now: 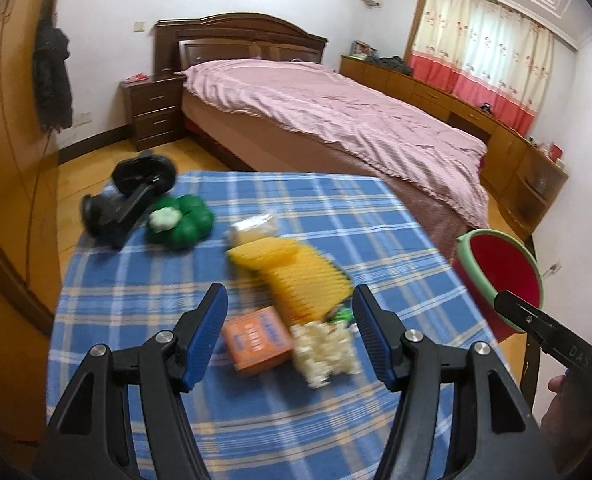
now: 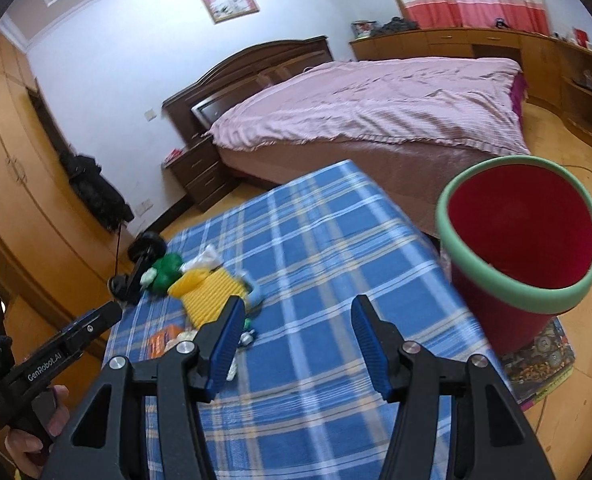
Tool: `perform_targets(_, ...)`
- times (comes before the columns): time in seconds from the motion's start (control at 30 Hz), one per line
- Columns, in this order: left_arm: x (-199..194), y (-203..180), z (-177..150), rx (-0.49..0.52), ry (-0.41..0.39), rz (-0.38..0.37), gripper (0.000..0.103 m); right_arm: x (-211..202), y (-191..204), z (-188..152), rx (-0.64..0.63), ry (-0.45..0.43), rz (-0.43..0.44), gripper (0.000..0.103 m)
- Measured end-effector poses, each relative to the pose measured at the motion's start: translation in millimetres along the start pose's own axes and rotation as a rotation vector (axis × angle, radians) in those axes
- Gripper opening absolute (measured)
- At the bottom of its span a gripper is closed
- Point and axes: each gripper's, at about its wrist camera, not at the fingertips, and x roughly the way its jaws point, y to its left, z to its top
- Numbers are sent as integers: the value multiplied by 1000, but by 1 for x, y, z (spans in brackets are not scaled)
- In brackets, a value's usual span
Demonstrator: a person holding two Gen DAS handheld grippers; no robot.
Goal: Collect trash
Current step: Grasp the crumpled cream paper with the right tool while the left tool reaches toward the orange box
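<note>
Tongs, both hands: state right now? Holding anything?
Left tongs: open, empty, over the orange box and white scrap.
Right tongs: open, empty, over bare cloth beside the bucket.

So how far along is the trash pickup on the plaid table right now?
Barely started. The red bin looks empty as far as its inside shows. Neither the left gripper nor the right gripper holds anything; both are open. The orange box, white crumpled piece and yellow ribbed packaging lie on the tablecloth.
</note>
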Motion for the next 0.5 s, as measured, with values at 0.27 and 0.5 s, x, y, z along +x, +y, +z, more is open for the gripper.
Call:
perform_targets(0.27, 0, 40, -18, -60, 20, 45, 65, 25, 36, -22, -50, 81, 13, 59)
perform_targets(0.5, 2, 68, -32, -108, 33, 83, 65, 37, 53, -35, -77, 119, 7, 59)
